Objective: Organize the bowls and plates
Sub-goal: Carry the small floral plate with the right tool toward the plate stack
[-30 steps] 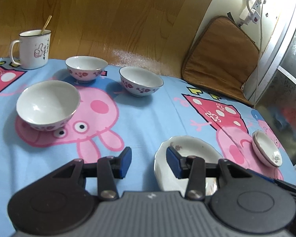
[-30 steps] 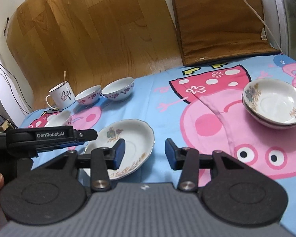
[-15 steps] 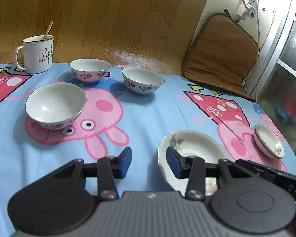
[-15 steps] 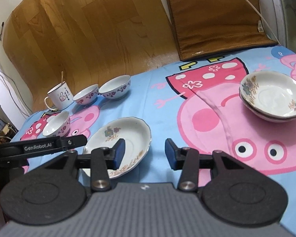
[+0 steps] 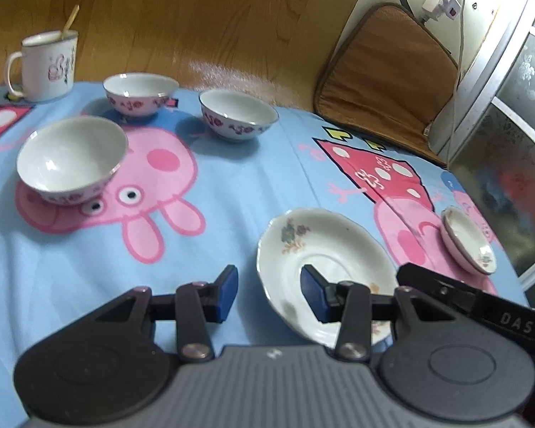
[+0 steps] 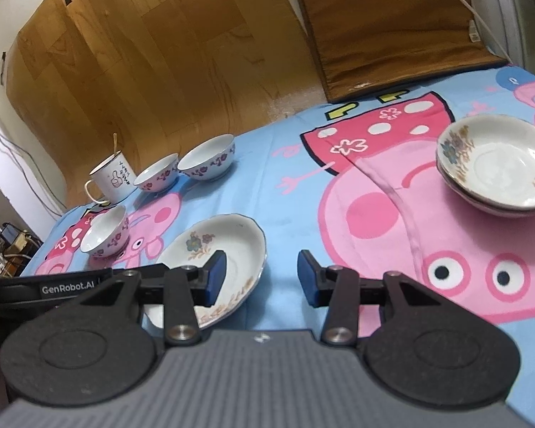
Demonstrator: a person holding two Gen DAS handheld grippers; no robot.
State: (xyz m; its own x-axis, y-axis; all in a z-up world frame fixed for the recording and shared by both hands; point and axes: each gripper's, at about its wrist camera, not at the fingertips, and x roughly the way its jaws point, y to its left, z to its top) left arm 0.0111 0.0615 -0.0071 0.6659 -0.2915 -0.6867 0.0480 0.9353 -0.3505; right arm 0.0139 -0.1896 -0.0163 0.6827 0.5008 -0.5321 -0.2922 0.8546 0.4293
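Observation:
A white flowered plate [image 5: 331, 249] [image 6: 239, 239] lies alone on the blue cartoon cloth. My left gripper [image 5: 269, 285] is open, with the plate's near left rim between its blue pads and the right pad over the plate. From the other side, my right gripper [image 6: 262, 271] is open and empty; its left pad hangs over the same plate and its right pad over the cloth. Two stacked plates [image 5: 467, 242] [image 6: 499, 164] sit to the right. Three flowered bowls [image 5: 71, 157] [image 5: 139, 92] [image 5: 237, 114] stand at the left and back.
A white mug [image 5: 48, 64] [image 6: 112, 178] with a stick in it stands at the back left. A brown cushion [image 5: 381, 71] leans at the back right against a wooden board [image 5: 196, 10]. A window frame [image 5: 492, 82] bounds the right side.
Both views have shifted slightly. The side of my right gripper has come further into the left wrist view at lower right. Plates and bowls lie where they were.

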